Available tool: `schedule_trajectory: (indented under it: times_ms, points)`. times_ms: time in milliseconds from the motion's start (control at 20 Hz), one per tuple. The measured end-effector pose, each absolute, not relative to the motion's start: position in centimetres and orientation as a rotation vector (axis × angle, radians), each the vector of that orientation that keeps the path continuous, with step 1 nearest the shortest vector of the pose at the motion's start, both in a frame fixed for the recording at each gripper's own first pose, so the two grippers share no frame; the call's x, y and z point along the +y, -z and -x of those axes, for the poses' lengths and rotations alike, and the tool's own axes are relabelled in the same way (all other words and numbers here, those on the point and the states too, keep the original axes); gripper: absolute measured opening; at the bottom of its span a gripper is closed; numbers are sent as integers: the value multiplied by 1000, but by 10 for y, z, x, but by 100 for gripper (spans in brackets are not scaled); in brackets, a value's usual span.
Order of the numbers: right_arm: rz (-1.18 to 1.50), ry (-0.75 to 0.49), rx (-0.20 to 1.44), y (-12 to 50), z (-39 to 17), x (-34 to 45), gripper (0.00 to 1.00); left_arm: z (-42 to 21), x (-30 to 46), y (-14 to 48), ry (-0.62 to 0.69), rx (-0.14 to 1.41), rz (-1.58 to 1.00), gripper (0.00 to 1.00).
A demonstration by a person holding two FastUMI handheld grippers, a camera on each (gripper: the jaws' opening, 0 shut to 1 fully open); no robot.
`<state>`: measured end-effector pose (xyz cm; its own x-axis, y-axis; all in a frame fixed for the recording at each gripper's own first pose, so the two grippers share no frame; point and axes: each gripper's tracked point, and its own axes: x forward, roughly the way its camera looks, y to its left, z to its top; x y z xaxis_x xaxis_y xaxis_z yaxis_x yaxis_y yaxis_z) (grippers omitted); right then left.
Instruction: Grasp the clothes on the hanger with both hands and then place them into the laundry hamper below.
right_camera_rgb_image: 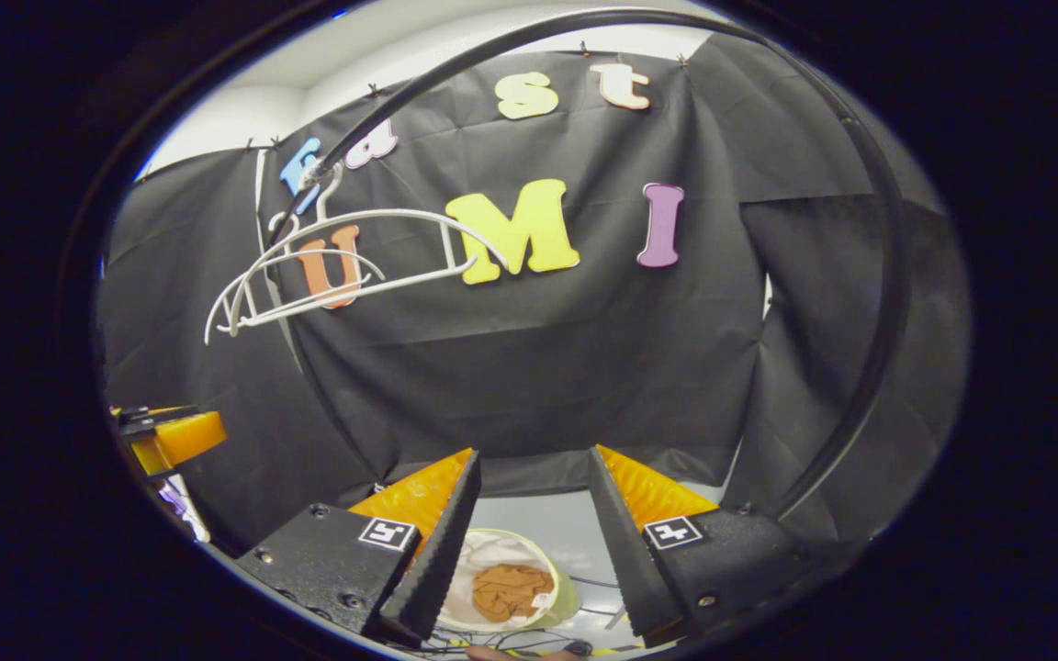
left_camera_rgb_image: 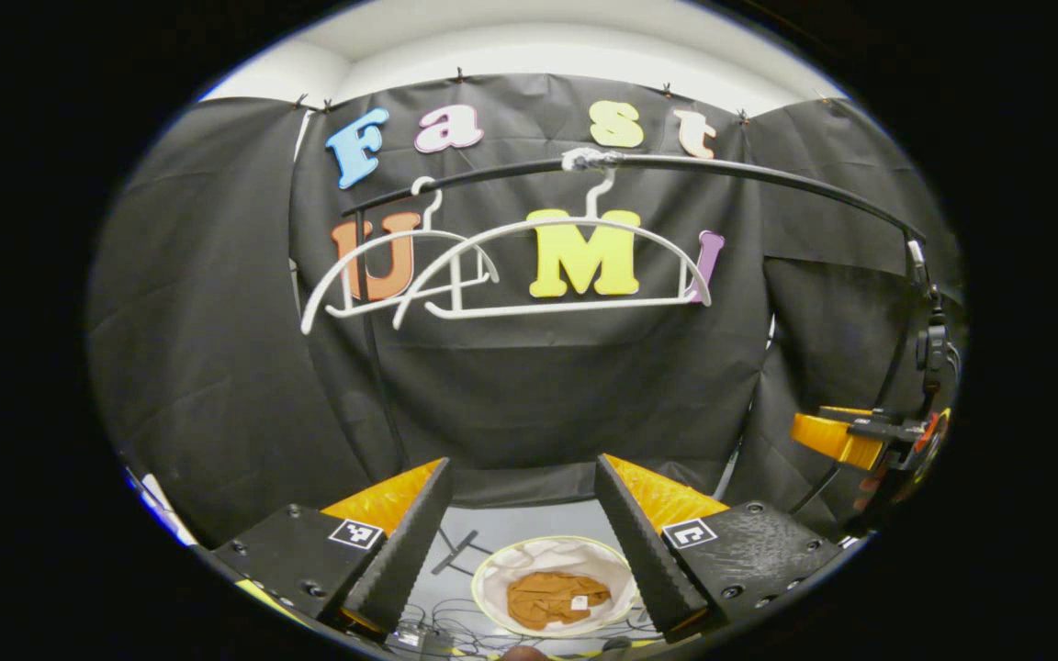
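A brown garment [left_camera_rgb_image: 552, 598] lies crumpled inside the white-lined laundry hamper [left_camera_rgb_image: 492, 580] on the floor below. In the right gripper view the same garment [right_camera_rgb_image: 512, 590] lies in the hamper [right_camera_rgb_image: 566, 601]. Two bare white hangers [left_camera_rgb_image: 547, 266] hang from the black rail [left_camera_rgb_image: 749, 170]; they also hang at the left in the right gripper view [right_camera_rgb_image: 345, 262]. My left gripper [left_camera_rgb_image: 522, 477] is open above the hamper with nothing between its fingers. My right gripper [right_camera_rgb_image: 534, 464] is open too, empty. The right gripper [left_camera_rgb_image: 850, 436] juts in at the right edge of the left gripper view, the left gripper [right_camera_rgb_image: 171, 436] at the left of the right gripper view.
The black rail [right_camera_rgb_image: 887, 275] curves down close on the right of the right gripper view. Thin cables [left_camera_rgb_image: 455, 620] and a rack foot [left_camera_rgb_image: 460, 551] lie on the pale floor around the hamper. Black cloth walls close the booth behind and on both sides.
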<state>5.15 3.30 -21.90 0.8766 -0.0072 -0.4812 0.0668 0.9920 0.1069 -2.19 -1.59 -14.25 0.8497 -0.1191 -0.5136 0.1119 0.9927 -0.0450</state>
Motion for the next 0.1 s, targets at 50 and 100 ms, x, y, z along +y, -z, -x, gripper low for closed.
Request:
schedule_trajectory:
  times_ms: [50,100]
  points:
    - [-117,49,496,217,-51,33,77,22,-8,137,123,534,14,95]
    - [-111,57,483,216,-51,31,77,22,1,132,121,526,12,89]
